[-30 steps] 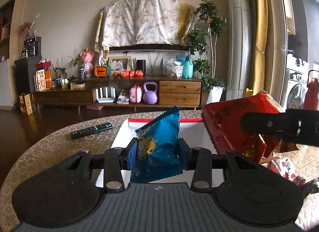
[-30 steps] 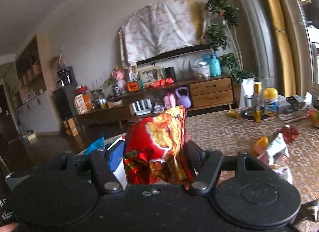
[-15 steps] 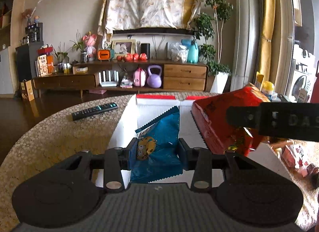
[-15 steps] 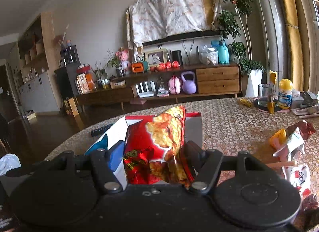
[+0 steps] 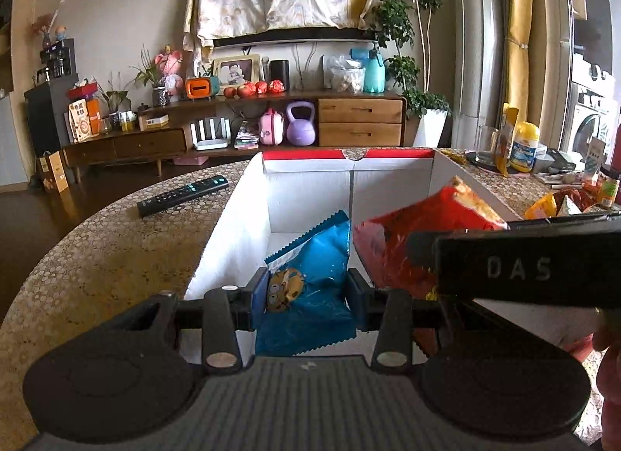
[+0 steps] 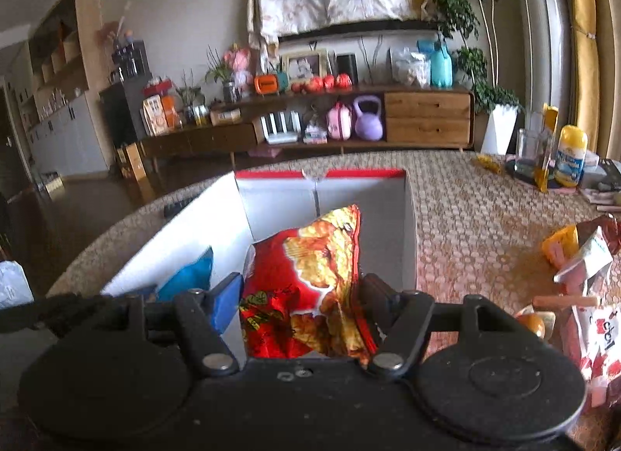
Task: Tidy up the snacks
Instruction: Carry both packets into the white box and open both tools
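Observation:
My left gripper (image 5: pixel 306 292) is shut on a blue snack packet (image 5: pixel 314 257) with a cartoon face, held over the near end of an open white box (image 5: pixel 240 226) with a red rim. My right gripper (image 6: pixel 300 294) is shut on a red chip bag (image 6: pixel 310 276) and holds it above the same white box (image 6: pixel 409 226), to the right of the blue packet (image 6: pixel 190 276). In the left wrist view the red chip bag (image 5: pixel 411 233) hangs inside the box's right half, with the right gripper's black body across it. The box floor under both packets is partly hidden.
A black remote (image 5: pixel 182 195) lies on the patterned table (image 5: pixel 108 257) left of the box. Several loose snack packets (image 6: pixel 582 257) lie on the table to the right. A glass (image 6: pixel 528 152) and a yellow-capped bottle (image 6: pixel 570 156) stand at the far right.
Both grippers have sunk toward the box with their packets still held. The red bag has moved left over the box's right half, and the box interior now fills more of both views.

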`<action>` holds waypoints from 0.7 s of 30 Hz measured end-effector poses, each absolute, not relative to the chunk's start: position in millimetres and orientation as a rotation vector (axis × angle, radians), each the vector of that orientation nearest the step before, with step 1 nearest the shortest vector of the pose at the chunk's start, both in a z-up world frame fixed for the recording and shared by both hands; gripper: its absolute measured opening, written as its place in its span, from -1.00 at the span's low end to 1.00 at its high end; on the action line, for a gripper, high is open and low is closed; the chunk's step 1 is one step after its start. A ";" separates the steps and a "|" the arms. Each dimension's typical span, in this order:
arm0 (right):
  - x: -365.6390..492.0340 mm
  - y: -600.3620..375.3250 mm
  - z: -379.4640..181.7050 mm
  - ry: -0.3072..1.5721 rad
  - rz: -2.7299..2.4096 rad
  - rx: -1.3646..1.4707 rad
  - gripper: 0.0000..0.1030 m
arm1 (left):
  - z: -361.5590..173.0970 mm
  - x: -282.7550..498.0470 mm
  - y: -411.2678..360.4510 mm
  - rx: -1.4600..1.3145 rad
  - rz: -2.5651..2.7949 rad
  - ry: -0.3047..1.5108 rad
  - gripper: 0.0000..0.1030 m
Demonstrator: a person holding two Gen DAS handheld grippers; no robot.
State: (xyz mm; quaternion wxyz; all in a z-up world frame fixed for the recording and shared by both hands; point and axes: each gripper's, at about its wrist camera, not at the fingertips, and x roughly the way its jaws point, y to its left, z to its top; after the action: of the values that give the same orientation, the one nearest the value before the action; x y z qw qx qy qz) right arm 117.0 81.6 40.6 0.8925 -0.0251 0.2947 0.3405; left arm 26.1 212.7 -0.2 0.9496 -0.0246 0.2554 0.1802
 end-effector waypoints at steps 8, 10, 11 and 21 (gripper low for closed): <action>116.7 83.2 39.9 0.605 0.710 -0.080 0.33 | -0.6 28.1 211.5 -0.021 0.368 0.529 -0.19; 116.4 83.4 39.8 0.602 0.708 -0.086 0.33 | -0.9 28.9 210.9 -0.013 0.368 0.533 -0.19; 116.2 84.4 40.0 0.602 0.706 -0.089 0.33 | -1.1 29.3 210.5 -0.009 0.369 0.535 -0.19; 113.1 84.2 42.4 0.575 0.706 -0.088 0.76 | -2.3 28.1 208.6 -0.022 0.370 0.539 0.39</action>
State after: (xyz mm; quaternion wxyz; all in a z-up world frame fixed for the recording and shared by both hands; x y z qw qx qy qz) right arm 113.1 84.2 42.4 0.8972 -0.0425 0.2777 0.3407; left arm 28.1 208.6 -2.3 0.9470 -0.0106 0.2649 0.1816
